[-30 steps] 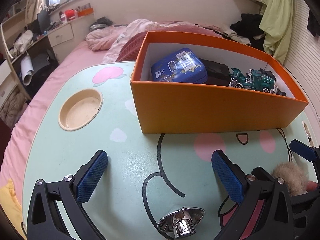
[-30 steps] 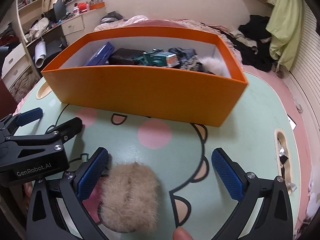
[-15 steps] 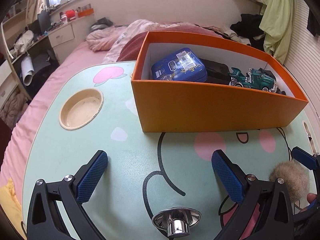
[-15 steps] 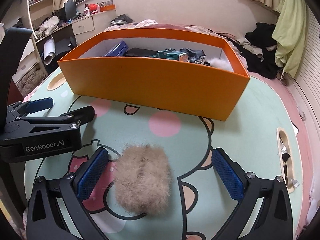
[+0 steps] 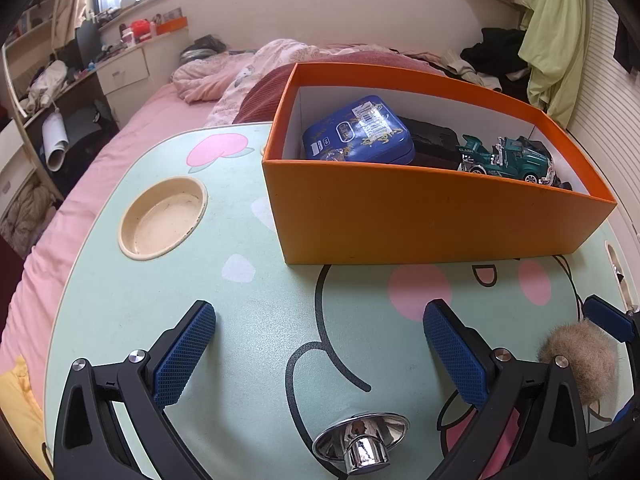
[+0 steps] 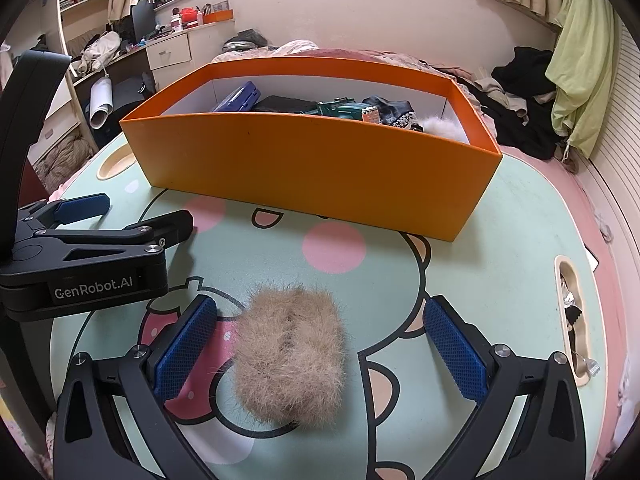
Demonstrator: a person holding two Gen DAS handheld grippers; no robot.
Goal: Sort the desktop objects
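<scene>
Both hand-held grippers wide apart, right hand-held gripper (image 6: pixel 320 356) straddling fur ball (image 6: pixel 290 358)

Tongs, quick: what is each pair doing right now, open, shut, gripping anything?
Left tongs: open, holding nothing, over the table near a chrome knob.
Right tongs: open around the tan fur pompom, not clamped.

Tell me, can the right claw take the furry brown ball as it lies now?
Probably yes. The right claw is open, with the furry brown ball lying on the table between its fingers and nothing in the way.
</scene>
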